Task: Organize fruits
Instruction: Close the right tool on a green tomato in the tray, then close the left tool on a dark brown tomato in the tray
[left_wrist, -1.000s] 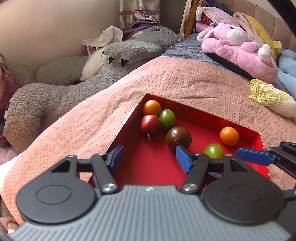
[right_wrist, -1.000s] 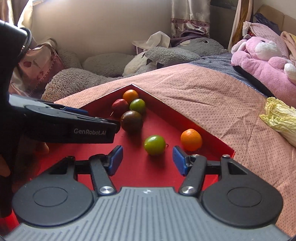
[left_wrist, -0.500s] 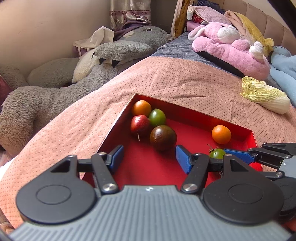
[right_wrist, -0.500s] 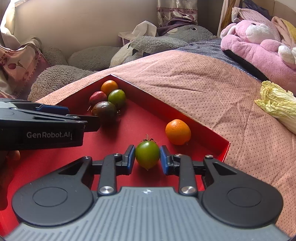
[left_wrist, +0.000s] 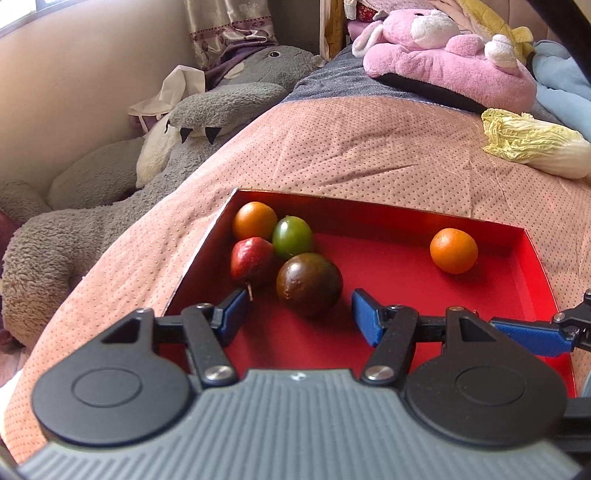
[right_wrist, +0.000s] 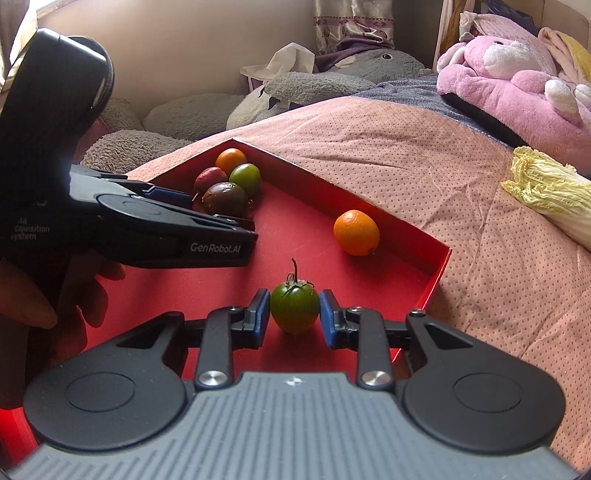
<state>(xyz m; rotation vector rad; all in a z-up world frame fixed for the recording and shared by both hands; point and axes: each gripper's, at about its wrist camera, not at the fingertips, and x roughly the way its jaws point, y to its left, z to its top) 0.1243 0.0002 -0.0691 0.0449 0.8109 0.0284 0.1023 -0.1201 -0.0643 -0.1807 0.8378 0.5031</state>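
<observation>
While the right hand-held gripper (right_wrist: 294, 317) clasps the green tomato (right_wrist: 294, 309), left hand-held gripper (left_wrist: 298, 312) spread wide, red tray (right_wrist: 373, 206) near edge cut off.

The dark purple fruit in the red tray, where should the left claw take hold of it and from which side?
Grip the dark purple fruit across its round middle, coming straight in from the near side, where the open left claw already faces it. The red fruit and green fruit crowd its far-left side, so keep the fingers level and shallow.
</observation>
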